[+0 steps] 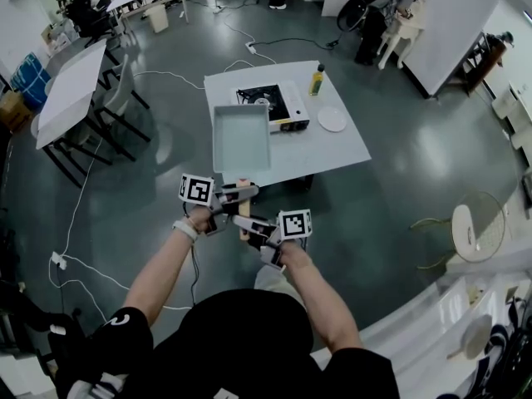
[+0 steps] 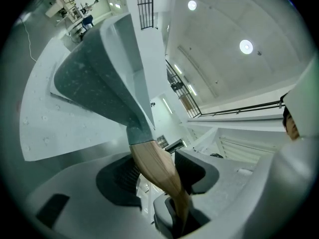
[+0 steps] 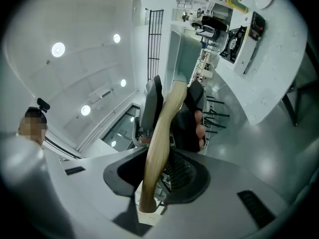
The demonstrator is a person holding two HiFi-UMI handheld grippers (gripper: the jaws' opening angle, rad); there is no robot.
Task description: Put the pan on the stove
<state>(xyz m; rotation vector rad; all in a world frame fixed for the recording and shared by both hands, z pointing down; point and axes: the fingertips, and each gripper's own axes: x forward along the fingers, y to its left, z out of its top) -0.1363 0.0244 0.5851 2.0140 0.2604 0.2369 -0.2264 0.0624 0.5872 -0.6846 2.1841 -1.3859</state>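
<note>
Left tool [image 1: 243,193]: closed on the wooden handle [image 1: 243,183] at its upper part, next to the pan body, pads pressing both sides.
Pan [image 1: 241,135]: grey, square, shallow, nothing in it. Carried in the air by the handle, seen over the near-left part of the bench [image 1: 332,152], short of the stove and apart from it.
Right tool [image 1: 243,222]: closed on the same handle at its lower end, just below the left tool.
Stove [image 1: 274,105]: single burner, white casing, set at the far middle of the bench.
Bottle [image 1: 317,79]: yellow, upright, beyond the stove's right end.
Plate [image 1: 332,119]: white, round, flat on the bench, right of the stove.
</note>
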